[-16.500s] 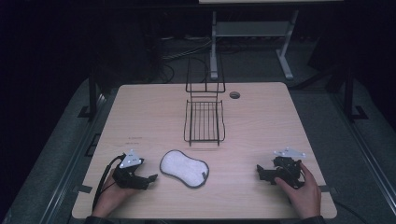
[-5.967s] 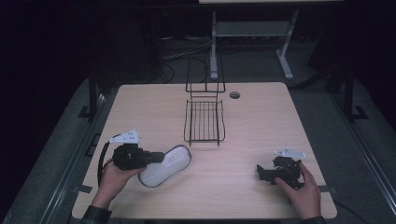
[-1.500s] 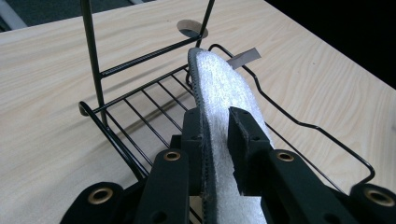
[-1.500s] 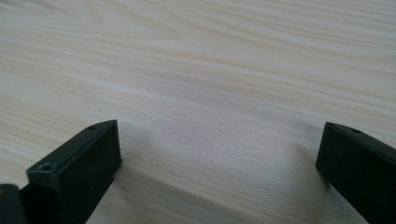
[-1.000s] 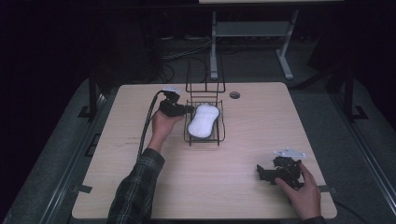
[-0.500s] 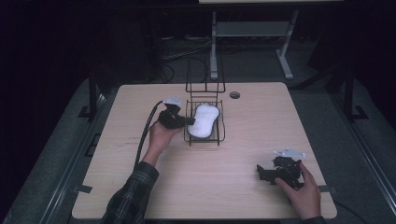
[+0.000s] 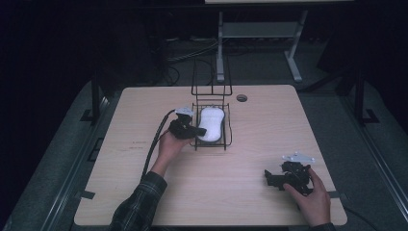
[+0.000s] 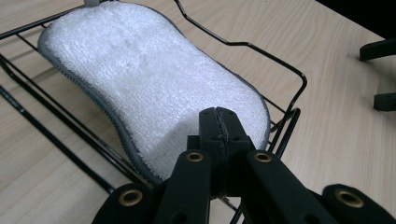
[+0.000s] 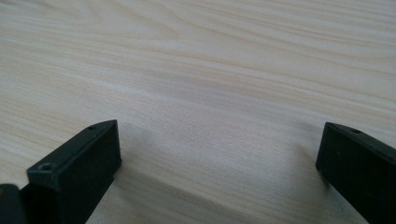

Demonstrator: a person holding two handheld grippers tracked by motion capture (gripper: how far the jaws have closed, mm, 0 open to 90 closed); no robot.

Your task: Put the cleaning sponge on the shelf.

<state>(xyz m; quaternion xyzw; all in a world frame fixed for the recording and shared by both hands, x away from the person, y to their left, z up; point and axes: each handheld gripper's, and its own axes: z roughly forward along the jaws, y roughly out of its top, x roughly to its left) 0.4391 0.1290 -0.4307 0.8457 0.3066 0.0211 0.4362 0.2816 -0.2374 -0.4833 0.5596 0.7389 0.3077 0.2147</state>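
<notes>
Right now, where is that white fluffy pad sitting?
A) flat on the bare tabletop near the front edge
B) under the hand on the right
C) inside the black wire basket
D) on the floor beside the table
C: the white pad lies within the black wire basket, its wires running round the pad's edges in the left gripper view, where the left gripper pinches the pad's near edge.

High view dim, surroundings near black, desk [image 7: 240, 192] evenly lit from above. Gripper views bright, near tongs soft, faint shadows.
</notes>
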